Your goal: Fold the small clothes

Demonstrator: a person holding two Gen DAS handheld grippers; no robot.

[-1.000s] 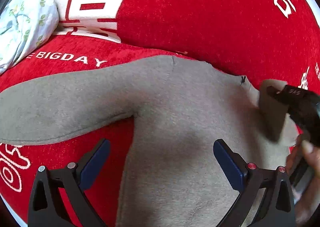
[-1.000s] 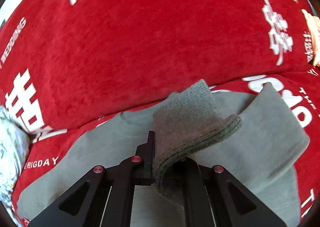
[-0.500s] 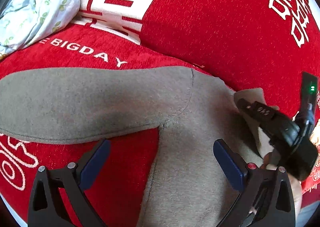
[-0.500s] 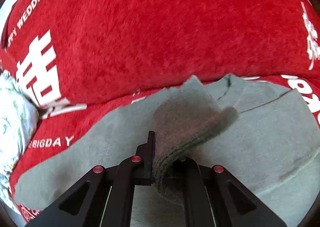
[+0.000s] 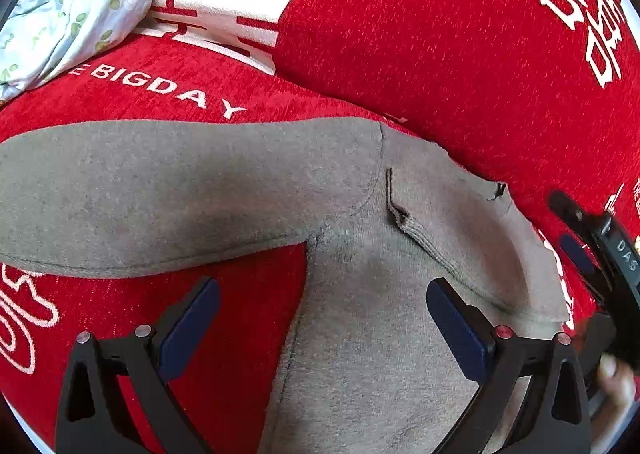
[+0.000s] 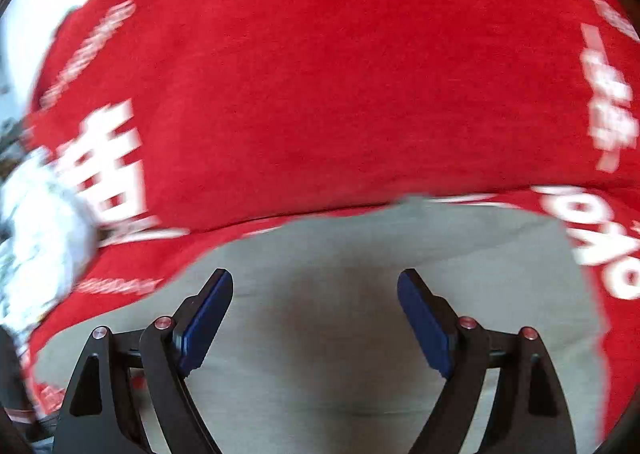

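Observation:
A grey sweater (image 5: 360,354) lies flat on the red cover, one sleeve (image 5: 160,194) stretched out to the left. The other sleeve is folded across the chest, with its ribbed cuff (image 5: 432,250) lying on the body. My left gripper (image 5: 320,306) hovers open just above the body near the armpit, nothing between its pads. In the blurred right wrist view my right gripper (image 6: 316,294) is over the grey sweater (image 6: 360,246); its jaws are opening and nothing is between them. One of its fingers (image 5: 576,258) shows at the right edge of the left wrist view.
The red cover (image 5: 440,34) with white lettering rises into a padded back behind the sweater. A floral pale-blue pillow (image 5: 72,2) sits at the far left, also seen blurred as a pale bundle (image 6: 36,238). A person's hand (image 5: 616,374) holds the right gripper.
The right gripper, earlier shut on the sleeve's cuff, has let it go and opened wide. The cuff now lies on the sweater's chest. The left gripper stays open.

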